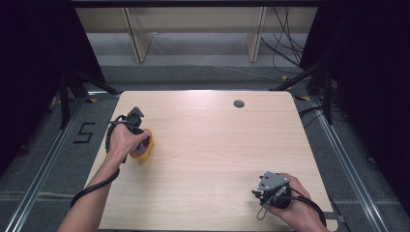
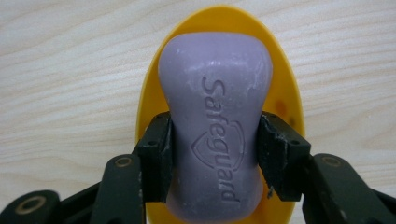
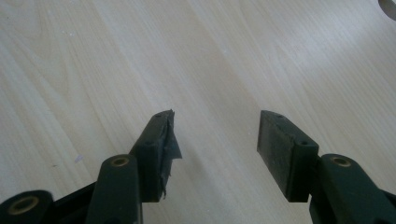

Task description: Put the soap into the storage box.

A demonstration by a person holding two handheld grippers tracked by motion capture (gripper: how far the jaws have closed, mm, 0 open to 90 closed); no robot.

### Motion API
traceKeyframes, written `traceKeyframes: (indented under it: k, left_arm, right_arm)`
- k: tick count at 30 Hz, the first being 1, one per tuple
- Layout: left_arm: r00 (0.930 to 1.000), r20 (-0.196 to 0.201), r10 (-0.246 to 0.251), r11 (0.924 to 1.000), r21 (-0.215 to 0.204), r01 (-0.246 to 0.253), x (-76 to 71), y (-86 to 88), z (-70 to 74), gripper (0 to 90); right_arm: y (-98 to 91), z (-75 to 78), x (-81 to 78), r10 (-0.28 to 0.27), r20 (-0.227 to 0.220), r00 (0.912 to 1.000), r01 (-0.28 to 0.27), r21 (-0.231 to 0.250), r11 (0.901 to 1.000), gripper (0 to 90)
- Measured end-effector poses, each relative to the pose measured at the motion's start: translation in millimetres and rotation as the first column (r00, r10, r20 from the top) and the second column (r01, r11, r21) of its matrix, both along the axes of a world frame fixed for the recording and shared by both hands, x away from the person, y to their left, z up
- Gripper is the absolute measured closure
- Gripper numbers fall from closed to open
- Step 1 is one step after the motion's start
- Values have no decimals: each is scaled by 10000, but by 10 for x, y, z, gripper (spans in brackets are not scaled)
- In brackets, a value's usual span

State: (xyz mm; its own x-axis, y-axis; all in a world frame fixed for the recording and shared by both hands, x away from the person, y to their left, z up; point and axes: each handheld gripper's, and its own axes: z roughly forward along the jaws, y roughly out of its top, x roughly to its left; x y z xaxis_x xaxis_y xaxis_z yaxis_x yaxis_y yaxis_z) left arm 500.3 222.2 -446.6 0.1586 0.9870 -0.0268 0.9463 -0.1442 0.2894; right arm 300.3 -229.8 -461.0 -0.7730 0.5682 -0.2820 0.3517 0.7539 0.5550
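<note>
A purple soap bar (image 2: 215,119) stamped "Safeguard" lies in a yellow oval soap dish (image 2: 219,23) on the wooden table. My left gripper (image 2: 215,154) has both jaws pressed against the bar's narrow waist, one on each side. In the high view the left gripper (image 1: 131,126) sits at the table's left side over the yellow dish (image 1: 147,146), held by a hand. My right gripper (image 3: 215,144) is open above bare wood with nothing between its jaws; in the high view the right gripper (image 1: 270,189) rests near the front right corner.
The light wooden table (image 1: 212,145) has a small round cable hole (image 1: 239,103) near its far edge. Black cables trail from both grippers. Beyond the table lie a grey floor, dark stands and a pale shelf unit.
</note>
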Motion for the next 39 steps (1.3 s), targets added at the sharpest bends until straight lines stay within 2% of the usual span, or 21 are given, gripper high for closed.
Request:
traceKeyframes:
  k: [6, 9, 10, 16, 17, 20, 22, 23, 25, 26, 27, 28, 29, 30, 32, 33, 35, 36, 38, 39]
  left_arm:
    - [9999, 98, -31, 10000, -16, 31, -1, -1, -5, 482]
    - [9982, 593, 73, 9999, -81, -68, -14, -1, 51, 479]
    - [9985, 542, -10, 10000, -25, 12, -18, 4, 89, 474]
    - [9921, 1225, -275, 9995, -147, 295, -117, 13, 226, 446]
    - [9921, 1225, -275, 9995, -147, 295, -117, 13, 226, 442]
    - [9857, 1649, -353, 9989, -235, 397, -201, 29, 280, 434]
    - [9779, 2049, -427, 9985, -235, 485, -247, 46, 310, 434]
    - [9779, 2049, -427, 9985, -235, 485, -247, 46, 310, 434]
    - [9717, 2322, -433, 9980, -339, 526, -314, 68, 381, 433]
    - [9717, 2322, -433, 9980, -339, 526, -314, 68, 381, 433]
    - [9641, 2600, -546, 9970, -388, 670, -367, 84, 416, 431]
    - [9641, 2600, -546, 9970, -388, 670, -367, 84, 416, 431]
    - [9536, 2955, -578, 9969, -332, 707, -424, 82, 440, 431]
    - [9536, 2955, -578, 9969, -332, 707, -424, 82, 440, 429]
    - [9441, 3200, -797, 9949, -326, 951, -517, 81, 458, 426]
    - [9441, 3200, -797, 9949, -326, 951, -517, 81, 458, 426]
    - [9391, 3290, -994, 9927, -318, 1162, -591, 84, 455, 426]
    - [9355, 3365, -1073, 9901, -497, 1315, -647, 87, 441, 426]
    - [9345, 3390, -1088, 9889, -590, 1365, -681, 87, 433, 426]
    - [9311, 3468, -1134, 9874, -648, 1444, -723, 89, 424, 426]
  right_arm:
    - [-3, 3, 1, 11, -8, 10000, -11, -24, 10000, 468]
    - [-3, -1, 2, 14, -13, 10000, -14, -1, 10000, 467]
    - [-3, -1, 2, 12, -17, 10000, -12, 0, 10000, 467]
    - [-2, -1, 1, 12, -3, 10000, -12, -5, 10000, 466]
    - [-2, -1, 1, 12, -3, 10000, -12, -5, 10000, 466]
    - [-3, 0, 1, 10, 9, 10000, -10, -6, 10000, 465]
    - [-4, -1, 2, 8, 8, 10000, -8, -4, 10000, 465]
    - [-4, -1, 2, 8, 8, 10000, -8, -4, 10000, 465]
    - [-1, 0, 2, -11, 0, 10000, 11, -3, 10000, 464]
    - [0, 0, 1, -13, -3, 10000, 13, 1, 10000, 463]
    - [-1, -1, 2, -16, -7, 10000, 16, 7, 10000, 463]
    - [-2, -1, 2, -17, -1, 10000, 17, -2, 10000, 463]
    - [-2, 0, 1, 3, -25, 10000, -3, -3, 10000, 462]
    - [-2, 0, 1, 3, -25, 10000, -3, -3, 10000, 462]
    - [-1, -2, 2, -13, -2, 10000, 13, 0, 10000, 462]
    - [-1, -3, 3, -3, 6, 10000, 3, -8, 10000, 462]
    - [-3, -2, 2, 29, -30, 10000, -29, -31, 10000, 461]
    - [-2, -3, 2, 22, -5, 10000, -22, -22, 10000, 461]
    - [-2, -3, 2, 15, 5, 10000, -15, -17, 10000, 461]
    - [-3, -3, 2, 37, -21, 10000, -37, -32, 10000, 461]
